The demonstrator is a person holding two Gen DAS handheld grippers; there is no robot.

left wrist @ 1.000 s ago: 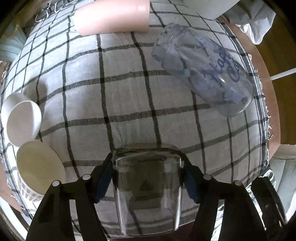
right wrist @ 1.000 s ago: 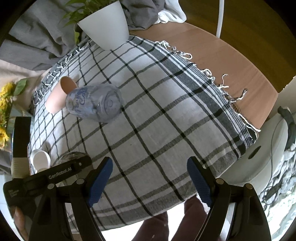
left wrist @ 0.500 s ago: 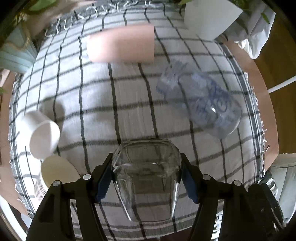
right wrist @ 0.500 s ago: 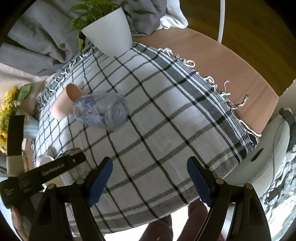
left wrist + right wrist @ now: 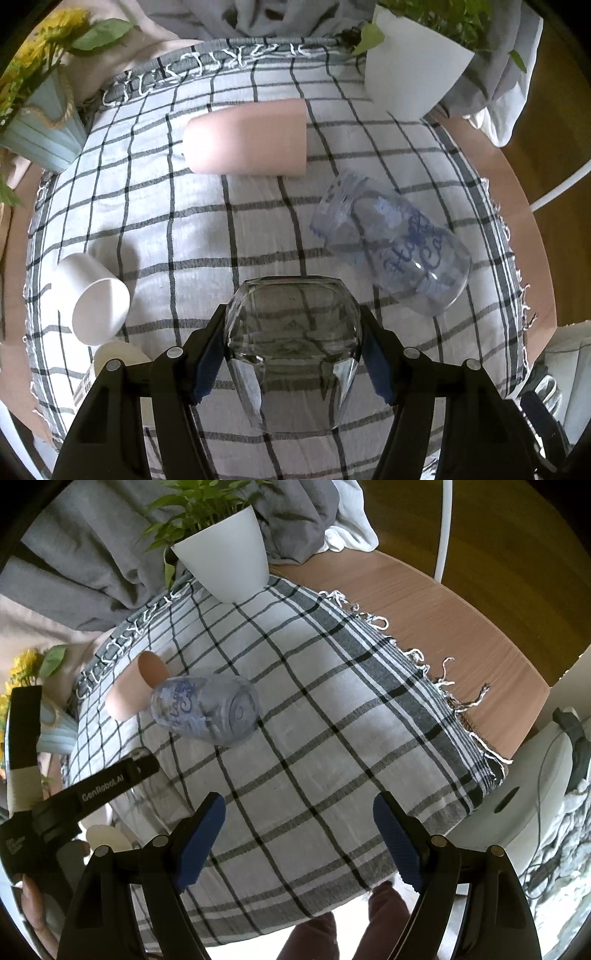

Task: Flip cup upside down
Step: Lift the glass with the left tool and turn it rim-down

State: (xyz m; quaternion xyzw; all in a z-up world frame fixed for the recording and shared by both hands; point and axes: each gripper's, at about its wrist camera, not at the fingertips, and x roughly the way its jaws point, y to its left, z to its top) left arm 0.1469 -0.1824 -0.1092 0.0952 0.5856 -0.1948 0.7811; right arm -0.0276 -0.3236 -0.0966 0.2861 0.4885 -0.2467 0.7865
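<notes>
Raised higher since a second ago, your left tongs point(image 5: 291, 354) clamp the clear glass cup point(image 5: 291, 347) above the checked cloth point(image 5: 207, 229) on the counter. Your right tongs point(image 5: 299, 834) hang spread wide, gripping nothing.

- Your table point(image 5: 436, 605) is wood, mostly covered by a checked cloth point(image 5: 155, 199).
- On the cloth you have a pink cup point(image 5: 247, 136) and a clear bottle point(image 5: 391, 243), both on their sides.
- A white cup point(image 5: 92, 295) lies near the left edge.
- A white planter point(image 5: 225, 557) stands at the far edge.
</notes>
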